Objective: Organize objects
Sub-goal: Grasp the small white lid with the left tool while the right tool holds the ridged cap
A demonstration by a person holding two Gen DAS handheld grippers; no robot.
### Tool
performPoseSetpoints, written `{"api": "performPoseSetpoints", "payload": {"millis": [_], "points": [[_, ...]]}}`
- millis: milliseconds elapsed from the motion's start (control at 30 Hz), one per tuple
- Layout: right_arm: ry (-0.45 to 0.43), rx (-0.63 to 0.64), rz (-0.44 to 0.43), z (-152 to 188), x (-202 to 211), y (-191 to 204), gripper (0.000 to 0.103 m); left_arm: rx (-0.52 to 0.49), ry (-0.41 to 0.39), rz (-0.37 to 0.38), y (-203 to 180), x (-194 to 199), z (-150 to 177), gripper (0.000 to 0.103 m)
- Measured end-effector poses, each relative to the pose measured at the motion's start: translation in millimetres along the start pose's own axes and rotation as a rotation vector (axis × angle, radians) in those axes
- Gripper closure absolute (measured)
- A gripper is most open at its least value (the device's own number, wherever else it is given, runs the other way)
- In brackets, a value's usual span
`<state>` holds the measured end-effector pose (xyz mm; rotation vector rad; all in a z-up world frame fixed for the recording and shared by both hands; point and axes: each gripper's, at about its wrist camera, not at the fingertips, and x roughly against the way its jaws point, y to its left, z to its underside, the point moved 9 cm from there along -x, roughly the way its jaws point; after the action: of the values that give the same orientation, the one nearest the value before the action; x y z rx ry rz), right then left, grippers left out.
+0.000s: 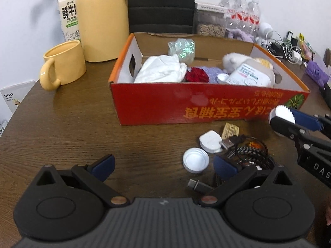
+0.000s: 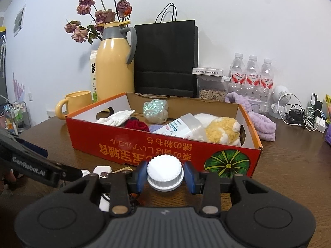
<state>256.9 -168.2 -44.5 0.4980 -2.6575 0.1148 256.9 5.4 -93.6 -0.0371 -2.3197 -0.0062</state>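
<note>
The right gripper [image 2: 165, 175] is clamped on a white ribbed bottle cap [image 2: 165, 174], its blue pads pressed against both sides, and holds it clear of the brown wooden surface [image 1: 72, 128], just in front of the near long wall of the red cardboard box [image 2: 165, 144]. The left gripper [image 1: 163, 166] hangs over the surface with its jaws spread wide and nothing between them.

The box stands in the middle of the surface. Inside it lie a white cloth [image 1: 161, 69], a red fabric flower [image 1: 195, 75], an iridescent crumpled wrapper [image 1: 182, 48], a labelled plastic pouch [image 1: 246, 76] and a cream-and-yellow plush toy [image 2: 222, 131].

In front of the box's near wall, on the surface, a second white cap [image 1: 195, 160] lies open side up, beside a small white charger plug [image 1: 210, 141], a braided USB cable [image 1: 248, 155] and a small tan packet [image 1: 230, 130].

Toward the far left corner stand a yellow mug [image 1: 64, 64] and a yellow thermos jug [image 1: 102, 20], with a milk carton [image 1: 67, 16] behind them.
</note>
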Motion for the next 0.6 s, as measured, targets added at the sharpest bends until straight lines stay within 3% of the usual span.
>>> {"api": "performPoseSetpoints", "payload": {"millis": [500, 600], "points": [[-0.008, -0.001, -0.010, 1.1, 6.0, 1.2, 0.066, -0.004, -0.001, -0.021, -8.7, -11.6, 5.9, 0.000], [-0.008, 0.002, -0.012, 1.3, 6.3, 2.4, 0.066, -0.021, -0.010, -0.018, -13.7, -13.1, 8.5, 0.005]]}}
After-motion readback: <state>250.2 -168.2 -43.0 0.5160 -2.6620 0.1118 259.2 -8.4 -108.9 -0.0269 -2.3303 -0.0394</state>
